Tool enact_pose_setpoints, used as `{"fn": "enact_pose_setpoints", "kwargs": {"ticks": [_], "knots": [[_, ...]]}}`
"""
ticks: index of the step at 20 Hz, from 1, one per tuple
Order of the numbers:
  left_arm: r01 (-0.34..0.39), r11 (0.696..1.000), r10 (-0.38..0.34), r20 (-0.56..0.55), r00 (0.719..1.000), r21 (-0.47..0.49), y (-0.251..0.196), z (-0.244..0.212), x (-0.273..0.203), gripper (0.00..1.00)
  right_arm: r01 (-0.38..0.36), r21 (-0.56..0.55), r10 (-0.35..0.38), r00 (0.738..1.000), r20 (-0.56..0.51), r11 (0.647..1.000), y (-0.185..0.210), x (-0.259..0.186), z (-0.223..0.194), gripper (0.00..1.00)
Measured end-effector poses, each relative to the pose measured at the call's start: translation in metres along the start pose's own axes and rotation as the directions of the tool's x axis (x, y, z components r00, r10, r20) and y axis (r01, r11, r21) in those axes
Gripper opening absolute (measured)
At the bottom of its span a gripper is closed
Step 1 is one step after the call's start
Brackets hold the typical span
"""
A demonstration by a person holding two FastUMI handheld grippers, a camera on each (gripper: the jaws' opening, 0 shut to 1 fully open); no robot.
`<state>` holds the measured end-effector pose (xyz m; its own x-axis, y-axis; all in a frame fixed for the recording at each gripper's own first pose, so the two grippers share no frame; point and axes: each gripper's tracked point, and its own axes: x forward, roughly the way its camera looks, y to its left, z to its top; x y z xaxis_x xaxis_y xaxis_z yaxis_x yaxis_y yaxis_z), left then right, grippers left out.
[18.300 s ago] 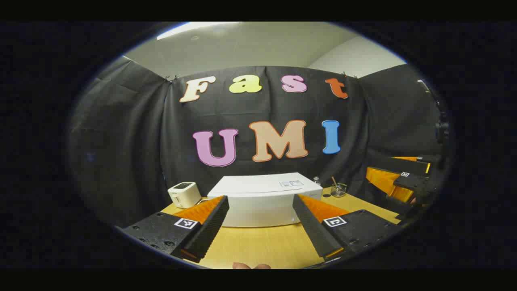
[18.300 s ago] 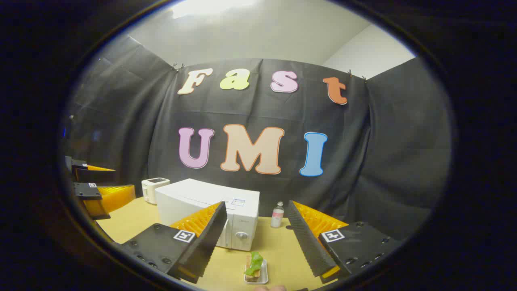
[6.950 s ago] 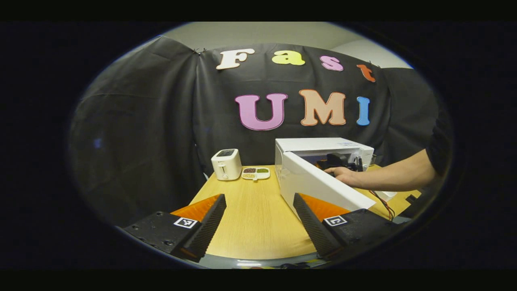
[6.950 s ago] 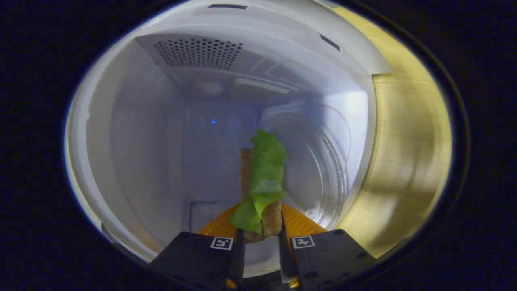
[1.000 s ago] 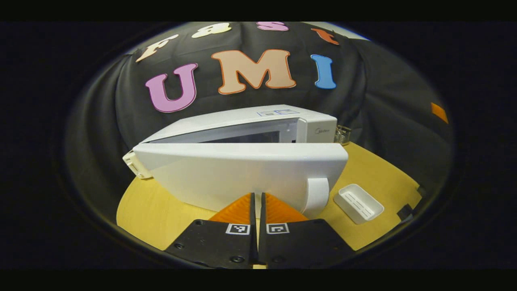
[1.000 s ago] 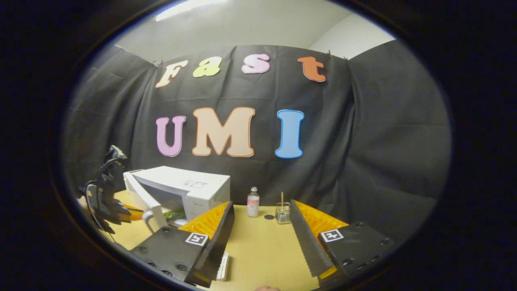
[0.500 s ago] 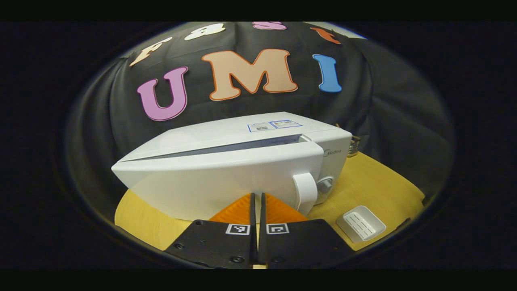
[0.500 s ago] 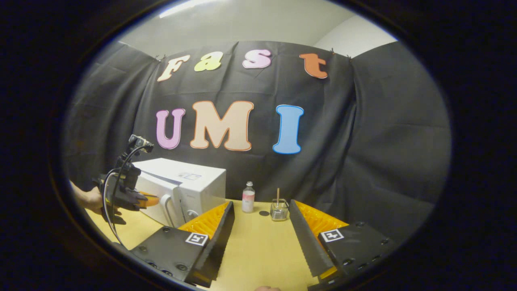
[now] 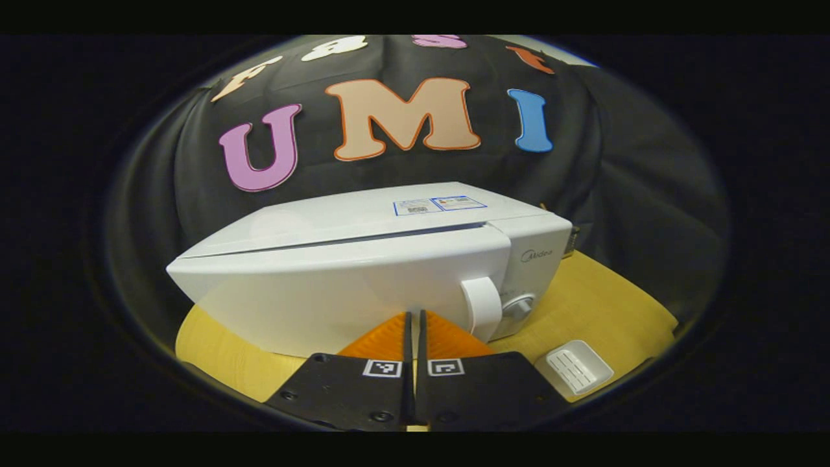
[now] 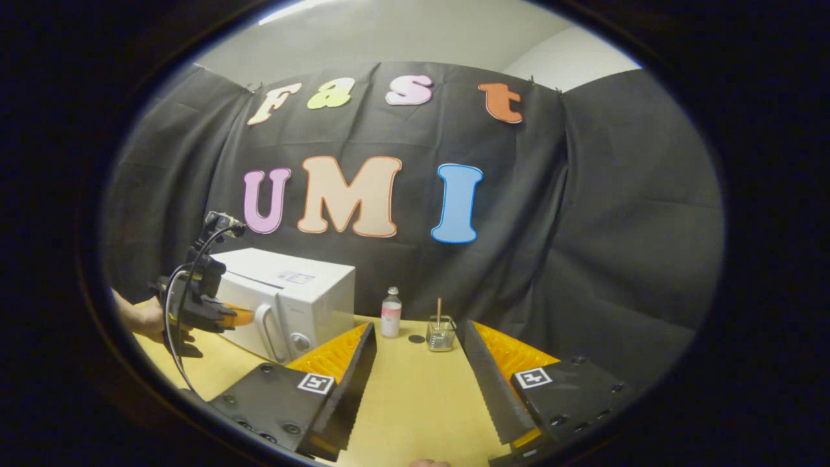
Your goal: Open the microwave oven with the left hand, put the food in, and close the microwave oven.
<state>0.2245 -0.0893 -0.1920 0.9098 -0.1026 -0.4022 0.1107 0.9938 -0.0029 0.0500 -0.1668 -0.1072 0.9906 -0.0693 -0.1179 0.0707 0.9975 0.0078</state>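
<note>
Left gripper [image 9: 413, 318] sitting bottom centre of left gripper view, fingers pressed together, tips touching door of white boxy microwave oven [image 9: 363, 259] filling centre, door nearly closed. Right gripper [image 10: 415, 350] hovering bottom centre of right gripper view, fingers spread, gripping nothing, over yellow wooden table [image 10: 415, 402].

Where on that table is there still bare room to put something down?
The table is bare in front of the right gripper, between the microwave and the glass jar. It is crowded where the left gripper meets the microwave door, beside the white tray.
</note>
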Motion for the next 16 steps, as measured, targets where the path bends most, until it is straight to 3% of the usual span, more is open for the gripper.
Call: {"fn": "enact_pose_setpoints", "kwargs": {"ticks": [3,8,9,11,13,14,16], "knots": [[0.012,0.999,-0.012,-0.006,1.0,-0.037,-0.003,-0.002,0.001,0.01,-0.015,0.003,0.015,1.0,0.005,1.0,0.009,0.002,0.003,0.75],[-0.007,1.0,0.006,0.03,1.0,0.015,-0.001,0.008,0.009,0.0,-0.049,-0.013,0.049,0.999,0.003,0.999,0.022,-0.001,0.007,0.75],[0.031,1.0,-0.031,0.006,1.0,-0.006,-0.009,0.002,0.011,0.0,-0.055,-0.012,0.055,0.998,0.003,0.998,0.024,-0.003,0.008,0.75],[0.027,1.0,-0.027,0.016,0.999,0.003,-0.012,0.009,0.008,0.01,-0.056,-0.023,0.056,0.998,0.008,0.998,0.026,-0.009,0.01,0.75],[0.013,1.0,-0.014,0.041,0.999,0.028,-0.01,0.017,0.002,0.01,-0.054,-0.029,0.054,0.999,0.003,0.998,0.027,-0.016,0.009,0.79],[0.012,0.999,-0.014,0.052,0.999,0.042,-0.01,0.022,-0.004,0.01,-0.053,-0.028,0.053,0.999,0.002,0.998,0.028,-0.019,0.009,0.89],[0.054,0.998,-0.055,0.061,0.997,0.027,-0.018,0.023,-0.027,0.01,-0.05,-0.024,0.05,0.999,0.007,0.998,0.032,-0.023,0.009,0.84]]}}
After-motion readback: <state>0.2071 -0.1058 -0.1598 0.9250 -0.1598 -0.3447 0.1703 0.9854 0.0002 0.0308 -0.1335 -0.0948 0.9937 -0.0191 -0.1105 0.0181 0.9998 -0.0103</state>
